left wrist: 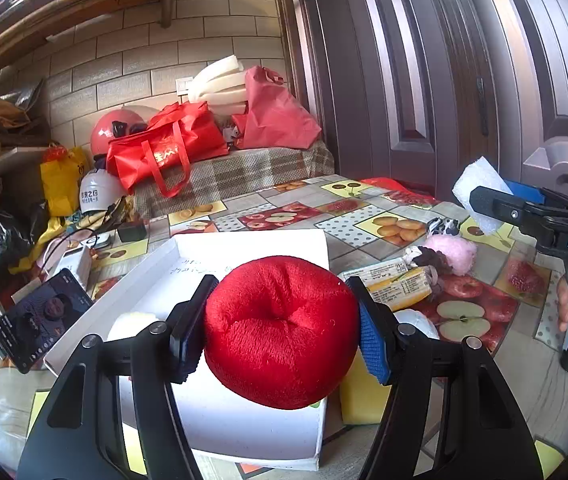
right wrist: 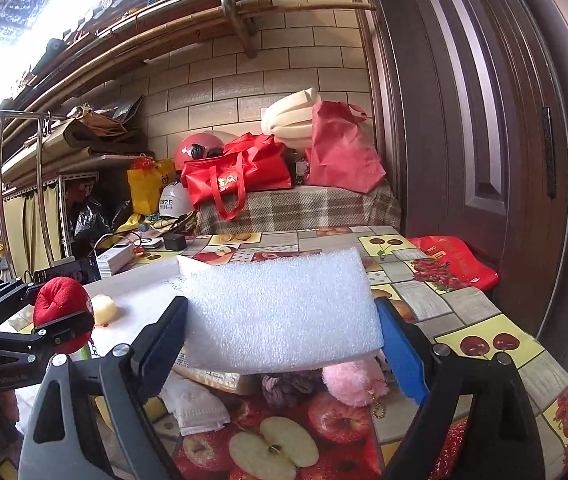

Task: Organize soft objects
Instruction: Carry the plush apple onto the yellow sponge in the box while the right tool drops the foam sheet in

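— Clamped between the pads of the left gripper (left wrist: 280,330), what is that red ball?

— Red plush toy (left wrist: 282,330), round and dimpled, squeezed from both sides and held in the air above a shallow white box (left wrist: 252,248) on the table.

— And the other hand?

— Right gripper (right wrist: 282,342) grips a white foam sheet (right wrist: 282,312) by its two edges, jaws spread wide to span it, the sheet raised above the fruit-print tablecloth (right wrist: 464,316).

— What lies beneath?

— Pink fluffy pompom (right wrist: 354,380) and a dark knitted bundle (right wrist: 284,390) sit just under the foam; a folded white mask (right wrist: 194,404) lies beside them. A pale yellow soft ball (right wrist: 104,310) rests inside the white box, near the red toy.

— Further out?

— A phone (left wrist: 42,316) leans by the box's left edge; red bags (left wrist: 168,142) are piled on a plaid-covered surface by the tiled wall
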A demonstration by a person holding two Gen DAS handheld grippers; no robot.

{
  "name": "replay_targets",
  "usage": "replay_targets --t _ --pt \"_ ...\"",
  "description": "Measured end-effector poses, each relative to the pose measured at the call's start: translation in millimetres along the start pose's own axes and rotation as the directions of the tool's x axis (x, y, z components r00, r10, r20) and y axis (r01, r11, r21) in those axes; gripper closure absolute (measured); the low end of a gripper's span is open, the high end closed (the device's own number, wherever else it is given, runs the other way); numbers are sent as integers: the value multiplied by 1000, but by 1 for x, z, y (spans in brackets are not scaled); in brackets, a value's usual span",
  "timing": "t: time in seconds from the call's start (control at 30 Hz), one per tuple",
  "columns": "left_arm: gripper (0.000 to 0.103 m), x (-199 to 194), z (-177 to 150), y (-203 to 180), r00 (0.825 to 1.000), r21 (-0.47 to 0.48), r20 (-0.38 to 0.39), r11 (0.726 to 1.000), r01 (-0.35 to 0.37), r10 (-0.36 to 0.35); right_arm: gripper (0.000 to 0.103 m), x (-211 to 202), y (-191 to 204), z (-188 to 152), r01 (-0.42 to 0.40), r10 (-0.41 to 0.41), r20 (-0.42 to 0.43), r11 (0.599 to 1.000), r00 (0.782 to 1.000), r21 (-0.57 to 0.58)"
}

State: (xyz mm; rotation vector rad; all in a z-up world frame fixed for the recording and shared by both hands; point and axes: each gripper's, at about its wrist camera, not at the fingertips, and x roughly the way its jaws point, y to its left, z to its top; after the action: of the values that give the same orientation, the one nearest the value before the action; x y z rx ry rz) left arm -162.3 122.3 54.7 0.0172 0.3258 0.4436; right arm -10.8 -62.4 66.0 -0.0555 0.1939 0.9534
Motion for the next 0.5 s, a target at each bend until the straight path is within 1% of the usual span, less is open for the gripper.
replay_targets --t 0.13,0.27,0.4,0.5 --pt "39 4 -2 14 1000 -50 -13 999 -10 9 13 6 5 1 -7 7 -5 1000 1000 11" --pt "39 2 -4 21 999 -42 -4 998 -48 48 13 10 12 1 -24 24 -13 1000 1000 11" --pt "38 2 -5 36 997 -55 0 995 -82 82 13 17 23 0 -51 51 -23 999 998 6" --pt "38 2 -7 51 994 -85 -4 991 -106 106 13 22 32 0 -73 73 -32 997 997 5"
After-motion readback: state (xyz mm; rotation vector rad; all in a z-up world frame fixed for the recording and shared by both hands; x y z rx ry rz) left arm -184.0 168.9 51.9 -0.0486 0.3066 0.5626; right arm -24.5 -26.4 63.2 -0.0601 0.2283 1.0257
